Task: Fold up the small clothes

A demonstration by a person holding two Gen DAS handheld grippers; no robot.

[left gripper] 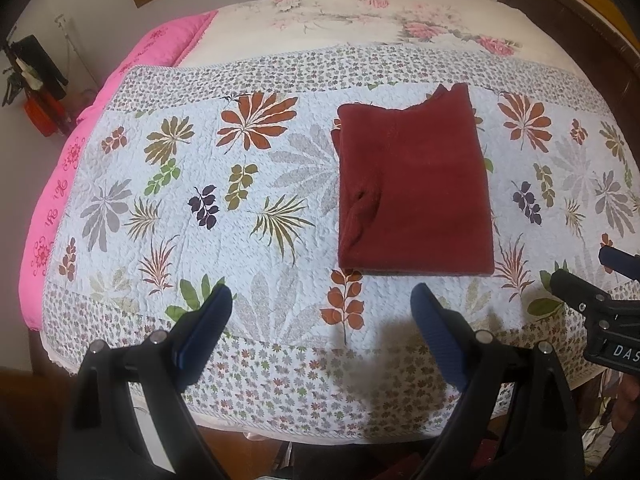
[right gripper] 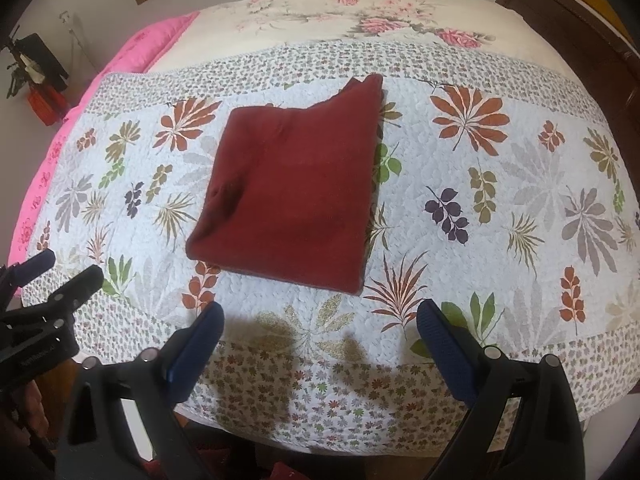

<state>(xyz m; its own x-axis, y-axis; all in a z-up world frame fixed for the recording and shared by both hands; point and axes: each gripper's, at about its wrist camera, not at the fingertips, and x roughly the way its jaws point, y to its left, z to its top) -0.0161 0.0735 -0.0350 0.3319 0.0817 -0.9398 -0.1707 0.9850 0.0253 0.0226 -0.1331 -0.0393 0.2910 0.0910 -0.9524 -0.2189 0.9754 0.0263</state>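
Observation:
A dark red garment (left gripper: pixel 414 184) lies folded into a neat rectangle on the leaf-patterned quilt (left gripper: pixel 208 184); the right wrist view shows the same garment (right gripper: pixel 292 192) left of centre. My left gripper (left gripper: pixel 322 304) hovers open over the quilt's near border, just short of the garment's front edge, with nothing between its blue fingers. My right gripper (right gripper: pixel 320 320) is likewise open and empty, a little back from the garment's near right corner. Each gripper appears at the edge of the other's view: the right gripper (left gripper: pixel 584 276) and the left gripper (right gripper: pixel 64 272).
The quilt covers a bed with a cream floral sheet (left gripper: pixel 360 20) farther back and a pink blanket (left gripper: pixel 80 128) along the left side. A dark wooden headboard (left gripper: pixel 580 12) stands at the far right. A small shelf with red and black items (left gripper: pixel 36 80) hangs on the left wall.

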